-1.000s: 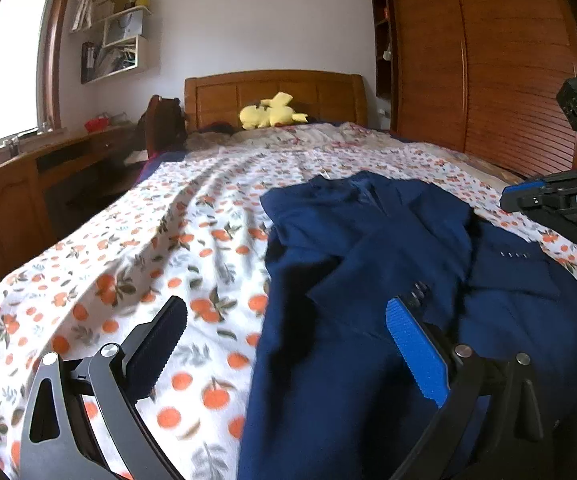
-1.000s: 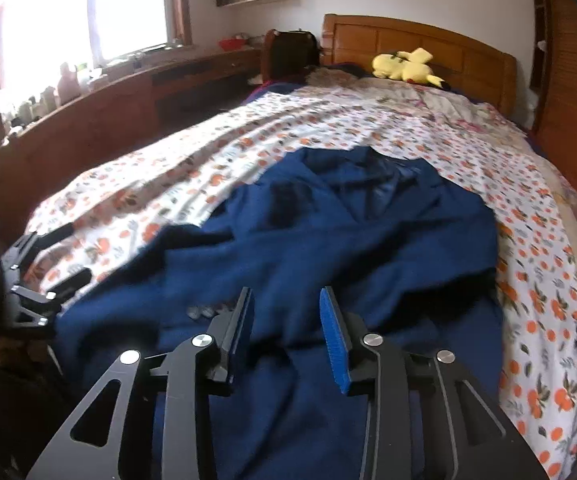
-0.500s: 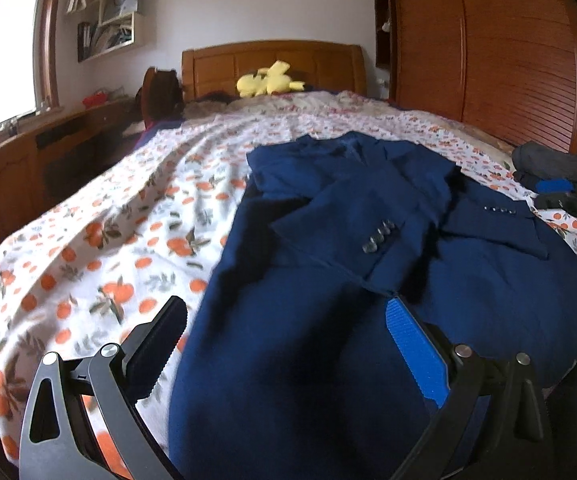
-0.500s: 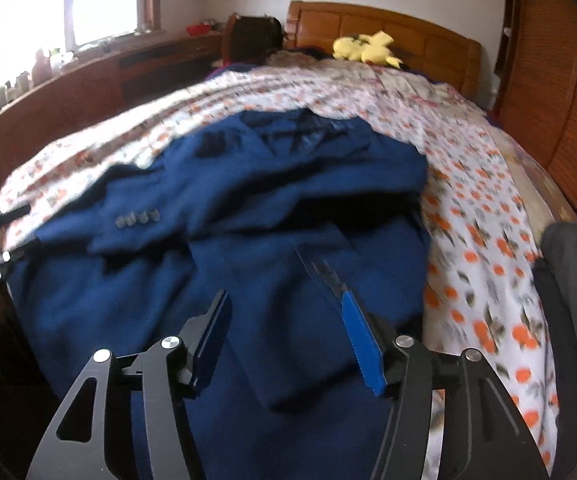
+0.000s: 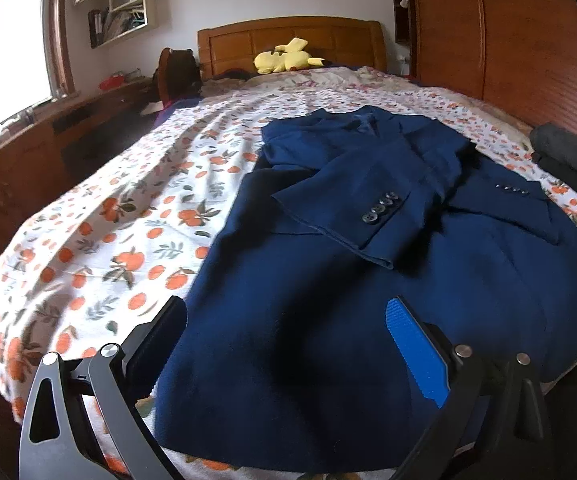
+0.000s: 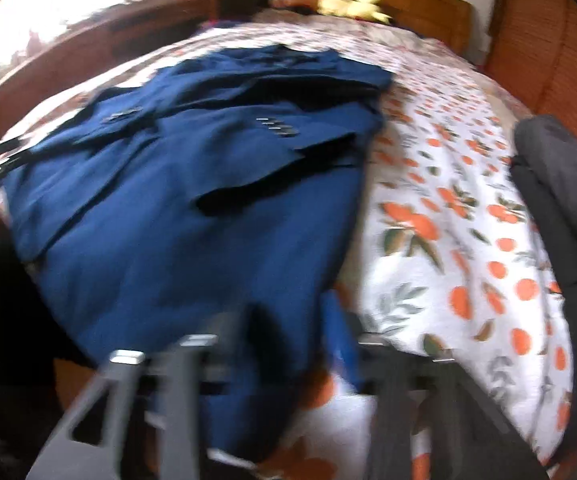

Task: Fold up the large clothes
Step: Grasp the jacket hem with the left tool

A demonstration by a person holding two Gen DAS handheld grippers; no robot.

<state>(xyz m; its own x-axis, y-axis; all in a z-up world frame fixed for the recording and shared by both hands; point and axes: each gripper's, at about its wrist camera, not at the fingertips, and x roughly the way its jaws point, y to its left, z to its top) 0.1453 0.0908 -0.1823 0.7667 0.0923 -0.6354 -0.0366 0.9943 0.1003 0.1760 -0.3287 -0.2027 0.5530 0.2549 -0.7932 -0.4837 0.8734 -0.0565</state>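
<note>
No text, label, brand, number or sign can be read in either view; the books and boxes on the white wall shelf (image 5: 122, 12) by the window are too small to make out any lettering, and the right wrist view is too blurred for print to show

The jacket (image 5: 368, 240) lies flat on the bed (image 5: 128, 220), sleeves folded across it. A plush toy (image 5: 286, 60) sits behind it by the headboard (image 5: 288, 36); other clothes (image 6: 560, 184) lie to its right.
</note>
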